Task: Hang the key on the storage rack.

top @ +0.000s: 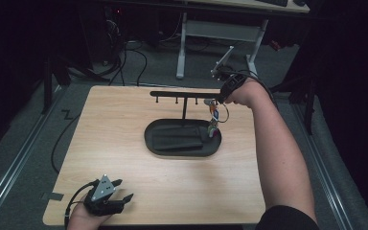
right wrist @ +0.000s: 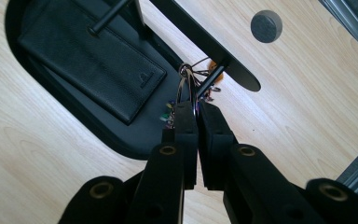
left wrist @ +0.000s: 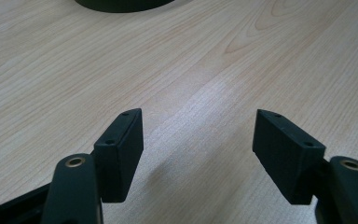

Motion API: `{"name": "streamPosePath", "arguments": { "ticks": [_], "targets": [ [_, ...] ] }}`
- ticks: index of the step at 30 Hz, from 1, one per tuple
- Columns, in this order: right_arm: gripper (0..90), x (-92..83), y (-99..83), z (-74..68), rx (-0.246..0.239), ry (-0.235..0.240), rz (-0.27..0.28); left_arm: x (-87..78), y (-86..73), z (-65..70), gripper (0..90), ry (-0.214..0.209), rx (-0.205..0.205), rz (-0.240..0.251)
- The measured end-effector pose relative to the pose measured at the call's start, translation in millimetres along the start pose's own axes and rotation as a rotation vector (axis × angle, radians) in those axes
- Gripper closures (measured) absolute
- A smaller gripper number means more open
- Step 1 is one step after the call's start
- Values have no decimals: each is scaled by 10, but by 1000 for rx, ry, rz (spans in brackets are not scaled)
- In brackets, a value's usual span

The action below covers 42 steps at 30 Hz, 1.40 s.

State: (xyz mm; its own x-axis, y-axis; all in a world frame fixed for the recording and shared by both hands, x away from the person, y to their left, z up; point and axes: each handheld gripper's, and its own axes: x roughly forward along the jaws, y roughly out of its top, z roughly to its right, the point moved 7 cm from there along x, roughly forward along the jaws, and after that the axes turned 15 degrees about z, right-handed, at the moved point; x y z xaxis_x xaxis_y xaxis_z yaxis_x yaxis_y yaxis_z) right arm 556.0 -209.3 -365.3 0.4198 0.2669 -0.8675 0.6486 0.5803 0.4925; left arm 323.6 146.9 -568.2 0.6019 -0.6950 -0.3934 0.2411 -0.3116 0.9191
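Note:
A black key stand with a crossbar (top: 184, 94) and pegs rises from an oval black tray (top: 182, 146). A bunch of keys on a metal ring (top: 213, 115) hangs at the bar's right end. My right gripper (top: 219, 99) is shut on the key ring (right wrist: 189, 84), right at the end peg of the bar (right wrist: 214, 46). A black wallet (right wrist: 91, 56) lies in the tray. My left gripper (top: 122, 189) rests at the table's near left edge, open, with bare wood between its fingers (left wrist: 121, 149).
The wooden table (top: 115, 124) has a grey round cap (right wrist: 265, 25) set in its surface near the stand. A white-legged desk (top: 182, 48) and cables stand on the floor beyond the far edge. Metal rails run along both sides.

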Motion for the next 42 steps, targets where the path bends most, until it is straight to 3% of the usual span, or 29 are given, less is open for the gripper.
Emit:
{"name": "streamPosePath", "arguments": {
  "ticks": [1,12,26,29,35,38,42],
  "targets": [
    [874,8,-12,-15,17,-2,-8,-1,0,2,341,-1,0,-1],
    [872,78,-10,-19,15,-13,0,8,-10,24,346,-11,9,-17],
    [864,136,37,-12,-15,-65,11,18,-20,26,345,-9,14,-18],
    [778,118,62,2,-10,-89,33,22,-24,26,345,-11,13,-20],
    [719,58,59,-31,-12,-108,64,27,-26,30,344,-19,23,-29],
    [647,26,33,-46,-11,-127,74,39,-25,34,343,-17,28,-28],
    [542,-46,-1,-92,39,-131,122,45,-22,42,343,-18,32,-28]
  ]
}}
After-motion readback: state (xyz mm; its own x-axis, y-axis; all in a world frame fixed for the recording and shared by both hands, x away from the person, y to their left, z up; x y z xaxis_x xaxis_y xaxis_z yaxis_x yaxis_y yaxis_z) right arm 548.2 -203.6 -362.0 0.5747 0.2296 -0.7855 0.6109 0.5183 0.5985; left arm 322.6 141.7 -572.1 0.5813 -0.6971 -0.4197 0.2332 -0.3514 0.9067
